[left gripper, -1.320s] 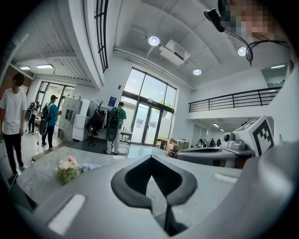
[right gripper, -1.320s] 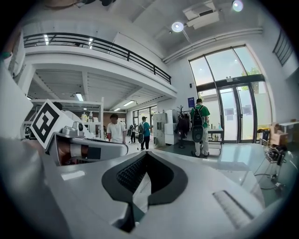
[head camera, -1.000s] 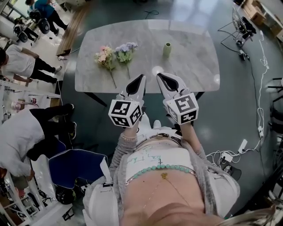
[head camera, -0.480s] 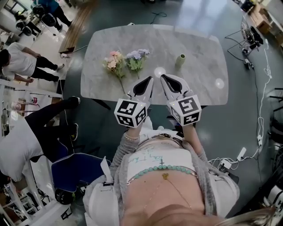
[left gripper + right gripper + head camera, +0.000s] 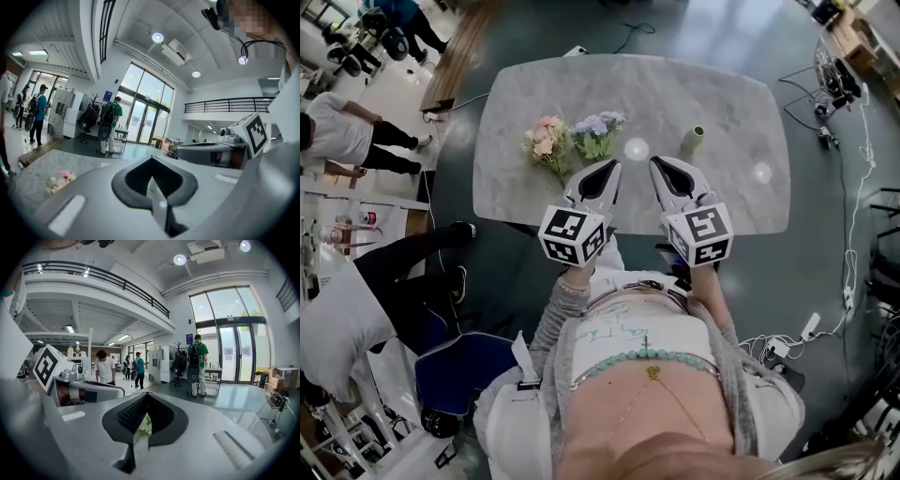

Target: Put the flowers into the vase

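- Table (image 5: 731, 94): marble, upper middle of frame; carries everything.
- Left gripper (image 5: 607, 169), right gripper (image 5: 660, 166): jaws pressed together, empty, above the near edge. Advise opening the left and pinching the stems low.
- Flowers (image 5: 548, 141): two bunches left of centre, lying flat; blooms up-frame, stems down-frame.
- Vase (image 5: 693, 142): upright, right of centre, apart from flowers.

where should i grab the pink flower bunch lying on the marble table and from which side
Probably the thin green stem of the pink flower bunch, just below the blooms. It lies flat on the grey marble table, blooms at the far end and stem pointing toward the near edge, so come from above with the left gripper opened across the stem.
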{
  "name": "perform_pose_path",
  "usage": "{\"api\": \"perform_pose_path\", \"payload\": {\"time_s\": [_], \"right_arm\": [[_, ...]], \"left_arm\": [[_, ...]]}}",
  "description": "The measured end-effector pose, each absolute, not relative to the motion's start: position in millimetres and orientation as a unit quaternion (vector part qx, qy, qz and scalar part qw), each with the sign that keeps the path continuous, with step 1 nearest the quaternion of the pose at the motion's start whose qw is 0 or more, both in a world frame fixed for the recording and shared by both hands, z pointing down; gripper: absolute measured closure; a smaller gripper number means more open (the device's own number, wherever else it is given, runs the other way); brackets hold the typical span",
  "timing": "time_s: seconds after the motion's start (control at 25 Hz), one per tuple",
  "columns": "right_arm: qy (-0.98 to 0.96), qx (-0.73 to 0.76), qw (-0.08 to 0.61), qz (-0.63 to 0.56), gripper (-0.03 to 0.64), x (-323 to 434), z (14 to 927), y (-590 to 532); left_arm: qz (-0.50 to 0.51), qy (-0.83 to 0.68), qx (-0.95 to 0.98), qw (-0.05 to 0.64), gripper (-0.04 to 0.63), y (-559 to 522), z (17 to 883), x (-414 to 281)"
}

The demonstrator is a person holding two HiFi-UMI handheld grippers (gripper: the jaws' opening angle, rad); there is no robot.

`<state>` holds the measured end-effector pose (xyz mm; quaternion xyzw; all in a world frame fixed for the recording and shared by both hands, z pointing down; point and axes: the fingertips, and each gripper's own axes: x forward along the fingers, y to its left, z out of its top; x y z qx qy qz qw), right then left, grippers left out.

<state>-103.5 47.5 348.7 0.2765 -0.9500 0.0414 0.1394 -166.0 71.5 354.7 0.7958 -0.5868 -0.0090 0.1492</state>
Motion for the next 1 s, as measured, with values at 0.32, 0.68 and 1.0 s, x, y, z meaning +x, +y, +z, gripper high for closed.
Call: {"api": "perform_pose_path", "payload": {"time_s": [0.32,0.68,1.0], "right_arm": [[-0.943,0.294,0.15,0.05,0.591,-116.0,360.1,30.7],[-0.934,0.312,0.16,0.065,0.591,-128.7,377.2,23.9],[-0.924,0.335,0.169,0.081,0.591,-125.6,393.3,24.9]], "left_arm": [[0.019,-0.594,0.785,0.176,0.589,68.4,388.7,-207.8],[0.051,-0.596,0.778,0.192,0.589,70.9,428.2,-247.1],[0.077,-0.598,0.766,0.222,0.589,77.6,467.3,-277.9]]}}
